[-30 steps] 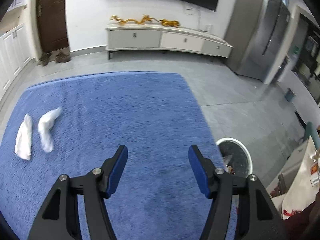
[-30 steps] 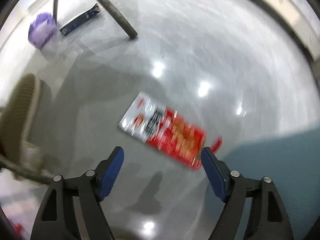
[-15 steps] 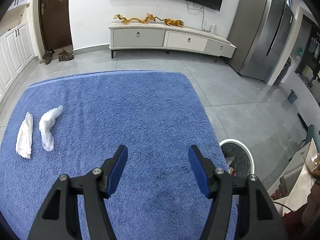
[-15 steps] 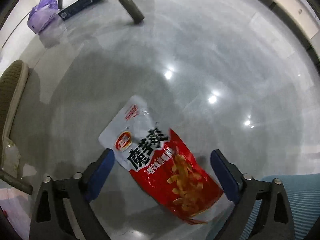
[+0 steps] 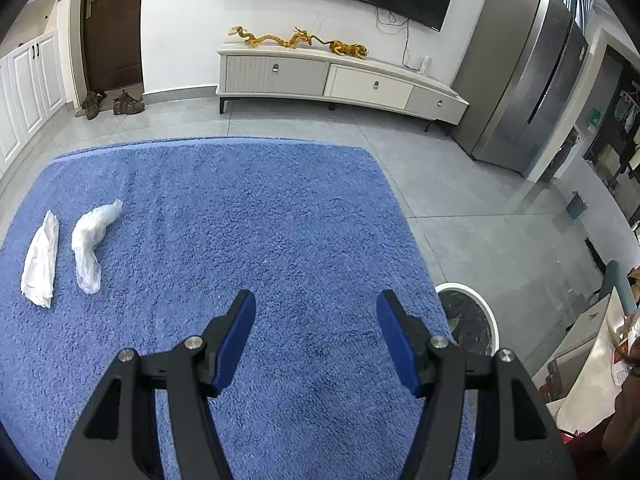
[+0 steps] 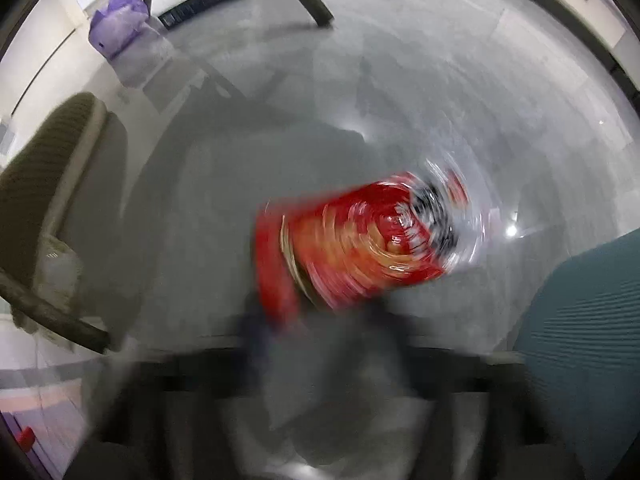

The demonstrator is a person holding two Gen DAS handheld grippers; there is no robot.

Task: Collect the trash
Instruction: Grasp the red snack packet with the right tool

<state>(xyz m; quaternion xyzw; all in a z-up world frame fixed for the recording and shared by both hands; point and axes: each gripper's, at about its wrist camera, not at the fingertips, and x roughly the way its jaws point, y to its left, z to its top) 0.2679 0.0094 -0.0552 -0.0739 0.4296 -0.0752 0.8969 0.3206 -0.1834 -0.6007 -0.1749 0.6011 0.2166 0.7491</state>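
Our left gripper [image 5: 316, 332] hangs spread and empty above the blue rug [image 5: 240, 220], the trash bin [image 5: 470, 320] just to its right. Ahead of our right gripper [image 6: 320, 332], the red snack bag [image 6: 360, 240] seems pinched at one edge, though blur hides the fingers; a weak hold could drop it.

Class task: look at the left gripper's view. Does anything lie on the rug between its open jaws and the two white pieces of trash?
Nothing visible does. The left gripper hangs open over bare blue rug. The crumpled plastic bag and the tissue lie ahead to its left, with only rug between.
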